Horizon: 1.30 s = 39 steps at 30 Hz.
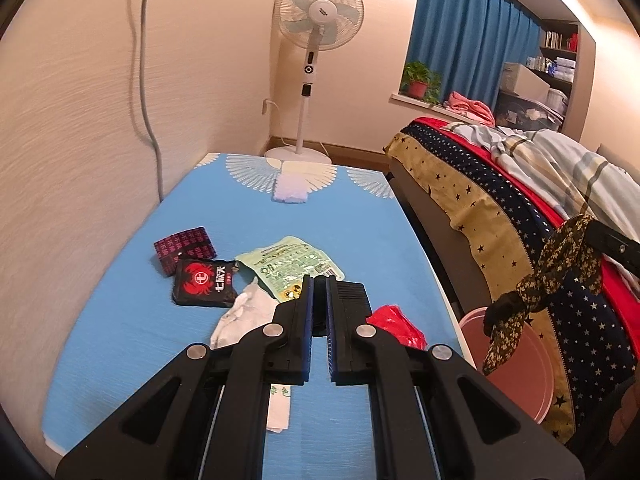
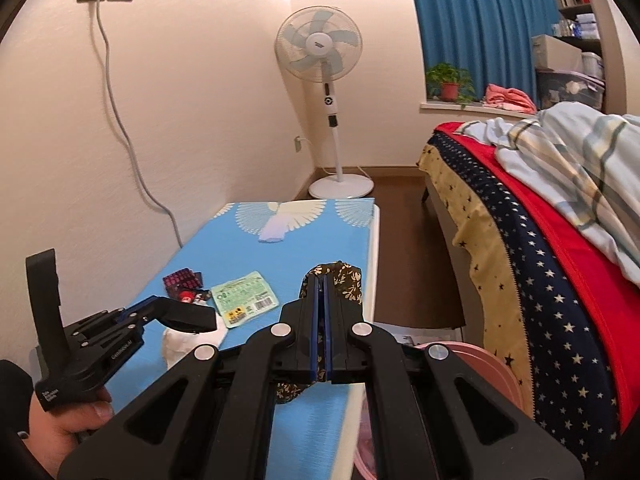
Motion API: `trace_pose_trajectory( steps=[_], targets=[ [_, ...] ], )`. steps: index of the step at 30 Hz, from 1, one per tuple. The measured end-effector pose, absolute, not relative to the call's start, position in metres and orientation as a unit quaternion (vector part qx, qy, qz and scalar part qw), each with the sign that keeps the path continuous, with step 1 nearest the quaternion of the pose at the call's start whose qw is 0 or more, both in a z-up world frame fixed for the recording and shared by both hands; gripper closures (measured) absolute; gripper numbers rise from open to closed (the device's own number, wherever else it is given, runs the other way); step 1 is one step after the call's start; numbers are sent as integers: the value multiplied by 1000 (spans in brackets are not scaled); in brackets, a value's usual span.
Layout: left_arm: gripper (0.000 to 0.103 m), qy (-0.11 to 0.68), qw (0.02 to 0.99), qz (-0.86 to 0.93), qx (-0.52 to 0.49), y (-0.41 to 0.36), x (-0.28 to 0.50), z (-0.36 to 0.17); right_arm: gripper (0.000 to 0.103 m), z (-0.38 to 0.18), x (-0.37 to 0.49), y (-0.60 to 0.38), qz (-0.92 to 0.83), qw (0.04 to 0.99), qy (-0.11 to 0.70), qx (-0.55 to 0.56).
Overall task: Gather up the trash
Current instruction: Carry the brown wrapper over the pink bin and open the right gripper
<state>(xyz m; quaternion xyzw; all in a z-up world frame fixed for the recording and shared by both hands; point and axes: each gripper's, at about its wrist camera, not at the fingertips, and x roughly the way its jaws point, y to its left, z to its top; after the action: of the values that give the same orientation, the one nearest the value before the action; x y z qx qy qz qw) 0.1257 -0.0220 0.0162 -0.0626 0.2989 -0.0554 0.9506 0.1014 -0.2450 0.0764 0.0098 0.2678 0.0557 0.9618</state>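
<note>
Trash lies on a blue-covered table [image 1: 120, 340]: a dark red patterned wrapper [image 1: 184, 248], a black packet with a red crab [image 1: 204, 282], a green sachet [image 1: 292, 266], a crumpled white tissue [image 1: 244, 314] and a red wrapper [image 1: 396, 322]. My left gripper [image 1: 319, 282] hovers over them, jaws nearly closed with a narrow gap and nothing between them. My right gripper [image 2: 321, 280] is shut on a dark floral cloth piece [image 2: 344, 278], held over a pink bin [image 2: 480, 364] beside the table; the cloth also shows in the left wrist view [image 1: 556, 276].
A white paper strip [image 1: 280, 408] lies under the left gripper. A pale cloth [image 1: 290, 192] lies at the table's far end. A standing fan [image 1: 316, 60] is behind. A bed with a star-patterned cover [image 1: 520, 220] is on the right, across a narrow floor gap.
</note>
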Motion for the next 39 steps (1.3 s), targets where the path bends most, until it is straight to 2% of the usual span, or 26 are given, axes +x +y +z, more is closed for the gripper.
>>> trace_pose_trajectory(
  steps=[17,39],
  targets=[
    [97,294,947,-120,-54,-64,126,15,101,79,92,-312,-30,963,267,28],
    [97,326,917,-226,-29,-175,135,-9,101,61,87,-358,-106,947,300,35]
  ],
)
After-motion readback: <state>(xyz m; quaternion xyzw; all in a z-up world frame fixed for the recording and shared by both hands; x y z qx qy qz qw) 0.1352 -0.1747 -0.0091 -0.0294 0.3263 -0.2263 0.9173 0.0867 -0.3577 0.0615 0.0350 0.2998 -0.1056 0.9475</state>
